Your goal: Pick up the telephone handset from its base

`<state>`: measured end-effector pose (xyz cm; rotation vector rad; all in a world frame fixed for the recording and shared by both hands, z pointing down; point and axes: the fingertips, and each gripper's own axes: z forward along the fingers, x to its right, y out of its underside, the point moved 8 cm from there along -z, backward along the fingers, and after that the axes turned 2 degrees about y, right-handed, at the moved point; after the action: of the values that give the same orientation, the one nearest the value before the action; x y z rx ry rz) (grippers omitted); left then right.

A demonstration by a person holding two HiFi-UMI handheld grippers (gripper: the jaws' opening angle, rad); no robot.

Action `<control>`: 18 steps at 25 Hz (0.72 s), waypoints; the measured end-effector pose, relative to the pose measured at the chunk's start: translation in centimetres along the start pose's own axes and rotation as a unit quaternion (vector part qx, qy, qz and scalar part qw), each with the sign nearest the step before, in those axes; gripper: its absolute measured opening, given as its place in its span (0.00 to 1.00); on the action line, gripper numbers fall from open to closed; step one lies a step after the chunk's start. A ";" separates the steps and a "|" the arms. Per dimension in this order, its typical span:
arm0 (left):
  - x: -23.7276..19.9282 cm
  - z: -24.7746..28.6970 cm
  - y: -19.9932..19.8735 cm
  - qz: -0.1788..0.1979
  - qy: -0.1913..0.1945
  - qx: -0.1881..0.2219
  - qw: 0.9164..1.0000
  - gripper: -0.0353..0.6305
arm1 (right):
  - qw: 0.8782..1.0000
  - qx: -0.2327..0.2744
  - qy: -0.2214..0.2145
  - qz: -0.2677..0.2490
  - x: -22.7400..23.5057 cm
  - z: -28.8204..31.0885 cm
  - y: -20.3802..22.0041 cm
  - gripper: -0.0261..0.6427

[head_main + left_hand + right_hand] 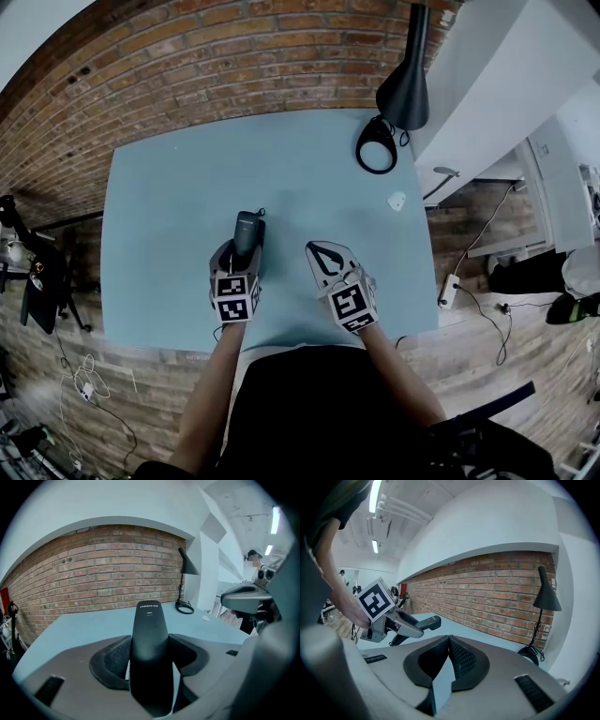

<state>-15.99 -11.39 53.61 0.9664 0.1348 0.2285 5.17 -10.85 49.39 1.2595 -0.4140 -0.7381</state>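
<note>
Blue-grey table (169,216) before a brick wall (187,66): left gripper (244,255) clamped on the black telephone handset (150,639), clear of the tabletop; right gripper (322,251) closed, empty, alongside.

The handset (248,225) sits between the jaws of your left hand-held gripper (246,247) over the near middle of the bench (159,216), your right hand-held gripper (320,249) just to its right, the lamp (378,146) at the far-right corner.
</note>
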 end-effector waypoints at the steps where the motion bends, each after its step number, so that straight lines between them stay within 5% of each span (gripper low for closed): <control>1: 0.0 -0.2 0.0 0.000 0.000 0.002 1.000 0.45 | 1.000 0.000 0.001 0.001 0.0 0.0 0.2 0.04; 18: 0.5 -2.8 -2.3 0.003 0.011 0.045 0.999 0.45 | 1.000 0.009 0.003 -0.003 -0.1 -0.6 -0.5 0.04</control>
<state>-15.82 -10.26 50.12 1.0533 0.1636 0.2416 5.29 -10.42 48.76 1.2801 -0.4128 -0.7372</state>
